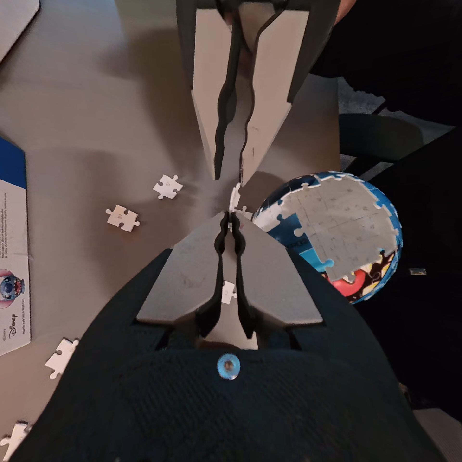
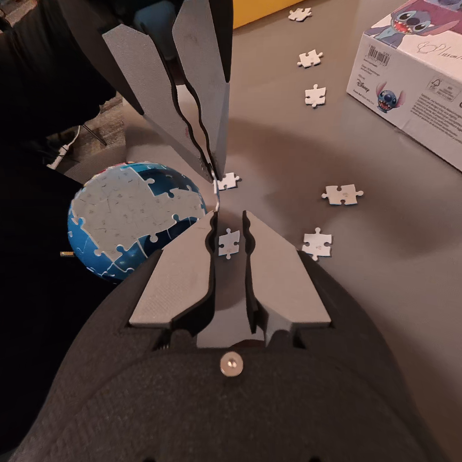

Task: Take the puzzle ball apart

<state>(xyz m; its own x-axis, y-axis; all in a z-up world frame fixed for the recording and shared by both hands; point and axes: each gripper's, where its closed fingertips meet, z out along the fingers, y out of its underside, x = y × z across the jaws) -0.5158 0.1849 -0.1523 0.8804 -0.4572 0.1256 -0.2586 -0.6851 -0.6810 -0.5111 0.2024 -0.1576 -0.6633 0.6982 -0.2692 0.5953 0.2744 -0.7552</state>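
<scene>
The puzzle ball, blue outside with a large gap that shows its pale inner side, lies on the grey table by its edge; it also shows in the right wrist view. My left gripper is shut on a white puzzle piece, held edge-on above the table beside the ball. My right gripper is open and faces the left gripper tip to tip. One of its fingertips is at the far end of the held piece. The right gripper reaches in from the top of the left wrist view.
Several loose white pieces lie on the table, for example a near one, a pair joined together and one farther out. The puzzle's white and blue box stands at the right. The table edge runs just behind the ball. Both grippers' tips are close together, under 4 cm apart.
</scene>
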